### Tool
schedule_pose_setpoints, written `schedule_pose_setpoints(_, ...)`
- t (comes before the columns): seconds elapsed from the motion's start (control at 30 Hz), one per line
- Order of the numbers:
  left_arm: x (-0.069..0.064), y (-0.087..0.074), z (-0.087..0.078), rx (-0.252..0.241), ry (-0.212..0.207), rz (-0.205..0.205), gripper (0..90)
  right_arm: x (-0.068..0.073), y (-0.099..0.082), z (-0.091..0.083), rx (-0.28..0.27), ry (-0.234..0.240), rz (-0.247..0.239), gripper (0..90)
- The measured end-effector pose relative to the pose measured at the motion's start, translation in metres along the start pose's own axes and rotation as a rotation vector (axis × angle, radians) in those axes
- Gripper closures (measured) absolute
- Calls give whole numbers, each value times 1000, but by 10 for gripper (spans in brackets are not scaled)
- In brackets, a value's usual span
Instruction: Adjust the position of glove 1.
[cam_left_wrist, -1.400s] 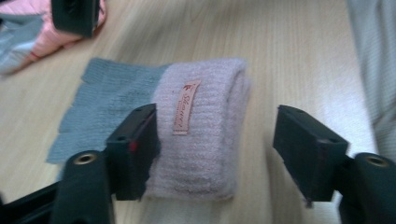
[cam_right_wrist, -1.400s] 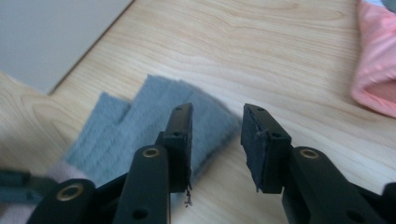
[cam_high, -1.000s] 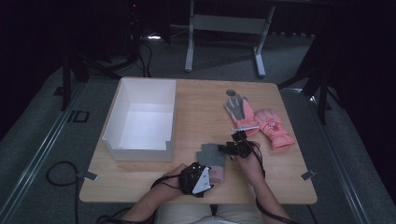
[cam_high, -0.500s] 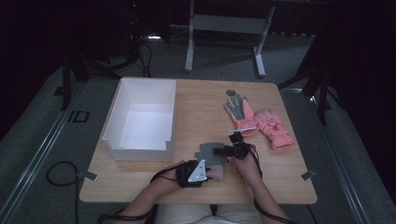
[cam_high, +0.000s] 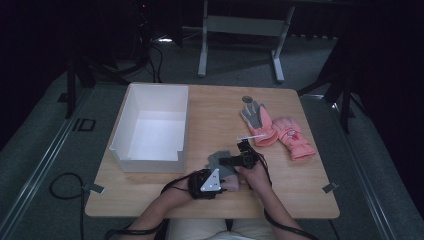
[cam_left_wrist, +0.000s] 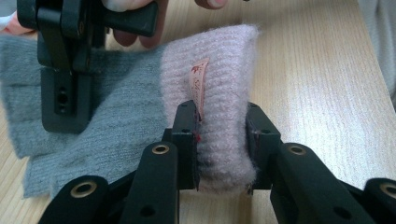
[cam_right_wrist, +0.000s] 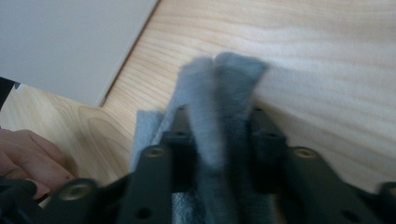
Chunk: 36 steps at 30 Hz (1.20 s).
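Left gripper view showed my left claw pinching the pink ribbed cuff of the knit glove, pads pressed into the wool from both sides, its jaws having just been closing on it; a small label stood up beside one pad. I read that grip as an anchor, holding the cuff end so the rest could be handled without the glove sliding on the surface. Right gripper view showed my right claw closing around the grey finger end, the fabric bunched up between the pads and apparently already squeezed. From the high view the glove lay near the front edge of the surface, between my two hands, with the white box just to its left, open side up, likely placed there to receive it. A pair of pink gloves sat well apart at the right, untouched for now.
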<state>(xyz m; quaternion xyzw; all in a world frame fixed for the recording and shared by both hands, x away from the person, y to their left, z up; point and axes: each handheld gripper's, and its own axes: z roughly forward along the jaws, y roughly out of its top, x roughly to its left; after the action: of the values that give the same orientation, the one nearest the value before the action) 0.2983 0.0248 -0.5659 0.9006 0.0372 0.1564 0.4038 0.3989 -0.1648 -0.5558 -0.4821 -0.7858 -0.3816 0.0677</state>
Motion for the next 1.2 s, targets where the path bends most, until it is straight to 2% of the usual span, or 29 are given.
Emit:
schedule_pose_setpoints(0.1, 0, 0, 0, 5, -6, -10, 703, 7, 1, -7, -39, 7, -67, 700)
schedule_pose_setpoints(0.17, 0, 1, 0, 5, -7, -5, 703, 13, 1, -12, -58, 21, -139, 702)
schedule_pose_setpoints(0.2, 0, 1, 0, 4, -9, -7, 703, 19, 1, -14, -68, 0, -198, 707)
schedule_pose_setpoints(0.27, 0, 1, -1, 6, -5, -12, 704, 26, -1, -16, -75, -50, -270, 718)
schedule_pose_setpoints(0.3, -1, 1, -1, 8, 0, -14, 704, 27, -1, -17, -79, -54, -273, 724)
schedule_pose_setpoints(0.37, -2, 5, -3, 39, 14, 10, 705, 27, 0, -20, -90, -46, -251, 728)
schedule_pose_setpoints(0.43, 1, 6, -5, 49, 7, 3, 706, 28, 0, -24, -97, -27, -240, 731)
schedule_pose_setpoints(0.53, 2, 9, -7, 42, 3, -5, 708, 31, 1, -30, -105, -35, -256, 731)
schedule_pose_setpoints(0.67, 8, 18, -20, 10, -18, -41, 708, 34, 4, -40, -132, -23, -260, 731)
schedule_pose_setpoints(0.77, 13, 33, -34, 3, -14, -36, 707, 37, 10, -53, -161, -1, -254, 732)
schedule_pose_setpoints(0.87, 16, 49, -47, 3, -2, -16, 707, 45, 16, -70, -197, 0, -278, 732)
schedule_pose_setpoints(1.0, 20, 70, -61, 25, 5, 14, 708, 52, 24, -88, -225, 12, -281, 732)
schedule_pose_setpoints(1.2, 32, 91, -81, 48, 2, 31, 708, 59, 35, -105, -256, 29, -274, 732)
